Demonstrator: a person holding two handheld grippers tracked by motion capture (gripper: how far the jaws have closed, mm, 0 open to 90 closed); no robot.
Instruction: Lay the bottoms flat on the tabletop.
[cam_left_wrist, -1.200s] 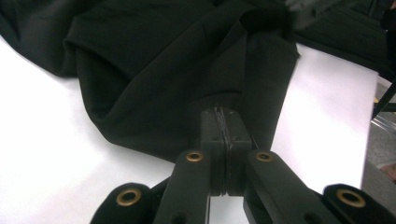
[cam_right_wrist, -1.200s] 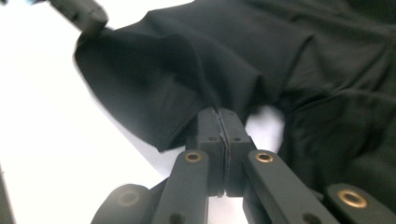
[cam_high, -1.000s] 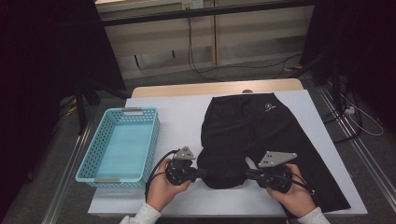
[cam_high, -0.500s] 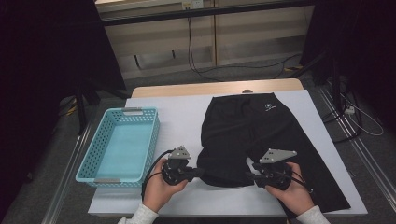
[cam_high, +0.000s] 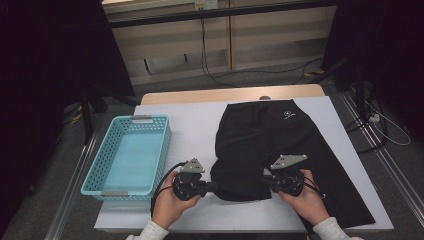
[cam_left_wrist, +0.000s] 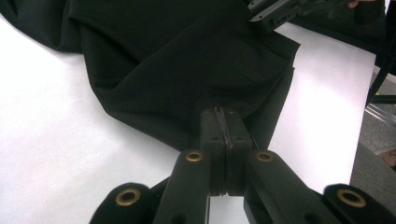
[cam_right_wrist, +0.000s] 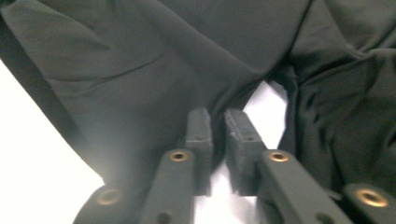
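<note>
As seen from the high view, a pair of black trousers (cam_high: 272, 145) lay spread on the white table (cam_high: 192, 125), with the waistband at the far side and one leg folded back near the front edge. A light blue basket (cam_high: 131, 155) stood on the left part of the table, just beside the trousers but apart from them. The left gripper (cam_high: 216, 187) pointed to the right and met the folded edge of the cloth, and the right gripper (cam_high: 263, 181) pointed to the left and met the same fold from the other side. A hand held each tool from below.

In the left gripper view, the jaws of the left gripper (cam_left_wrist: 225, 126) were pressed fully together, and a thin edge of the trousers (cam_left_wrist: 187, 60) was pinched between the pads. The cloth rose from the grip in soft folds over the white table (cam_left_wrist: 51, 135).

In the right gripper view, the jaws of the right gripper (cam_right_wrist: 218, 122) had just been closing, and a narrow gap remained between the pads. The left pad lay against the trousers (cam_right_wrist: 159, 60), but I could not tell if any cloth was truly caught in the gap. A small white patch of the table (cam_right_wrist: 266, 105) showed behind the jaws.
</note>
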